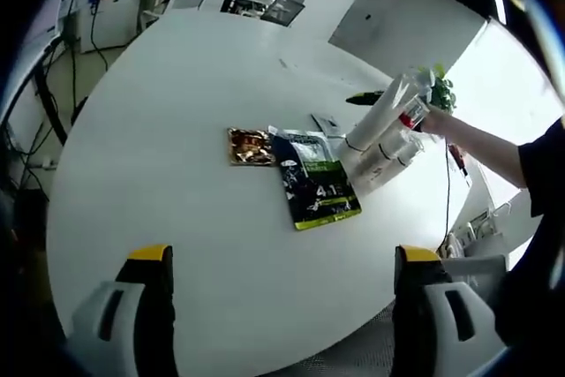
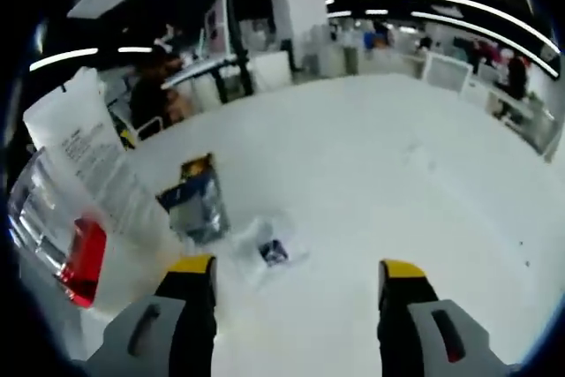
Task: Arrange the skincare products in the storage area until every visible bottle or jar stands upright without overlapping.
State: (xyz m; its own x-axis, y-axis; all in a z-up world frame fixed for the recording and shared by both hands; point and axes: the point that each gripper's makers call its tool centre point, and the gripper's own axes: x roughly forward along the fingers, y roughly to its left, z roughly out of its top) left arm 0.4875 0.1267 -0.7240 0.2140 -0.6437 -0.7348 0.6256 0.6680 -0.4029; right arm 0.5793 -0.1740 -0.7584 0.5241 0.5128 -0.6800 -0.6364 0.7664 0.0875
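Observation:
A clear plastic bag (image 1: pixel 386 134) with white tubes and a red-capped item inside stands tilted on the round white table (image 1: pixel 177 86), right of centre. A person's hand (image 1: pixel 434 121) is at its top. In the right gripper view the same bag (image 2: pixel 84 192) looms close on the left, a white tube and a red piece (image 2: pixel 82 264) showing through it. My left gripper (image 1: pixel 282 258) hangs open above the table's near part, well short of the bag. My right gripper (image 2: pixel 296 267) is open too, with nothing between its jaws, just right of the bag.
A dark green pouch (image 1: pixel 315 187), a gold packet (image 1: pixel 249 146) and small white sachets (image 1: pixel 325 125) lie flat beside the bag. A small clear sachet (image 2: pixel 274 249) and the dark pouch (image 2: pixel 196 205) lie ahead of my right gripper. Desks and chairs stand beyond the table.

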